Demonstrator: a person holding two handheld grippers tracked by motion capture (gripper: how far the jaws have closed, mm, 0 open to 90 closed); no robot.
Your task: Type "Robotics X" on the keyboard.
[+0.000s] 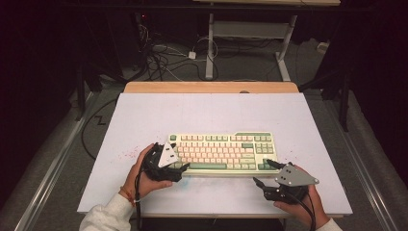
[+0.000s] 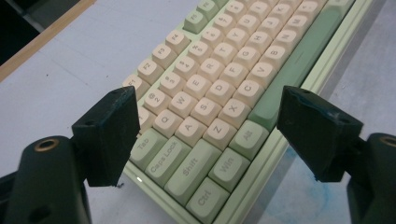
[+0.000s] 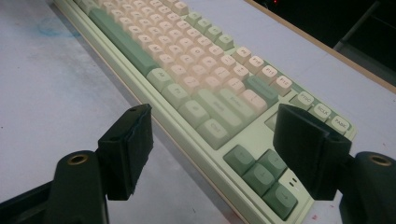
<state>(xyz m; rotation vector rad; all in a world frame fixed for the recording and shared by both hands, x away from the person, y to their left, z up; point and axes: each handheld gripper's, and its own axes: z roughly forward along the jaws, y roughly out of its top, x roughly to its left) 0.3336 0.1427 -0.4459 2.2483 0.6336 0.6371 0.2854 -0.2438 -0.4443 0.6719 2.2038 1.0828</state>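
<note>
Flanking the keyboard [image 1: 222,153], left gripper [image 1: 182,167] fingers spread wide, right gripper [image 1: 263,172] fingers likewise apart.

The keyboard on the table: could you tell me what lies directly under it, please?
The keyboard rests flat on the white table, with faint blue smudges beside its front edge. Whatever lies beneath its case is covered, so any feet or marks there cannot be seen.
</note>
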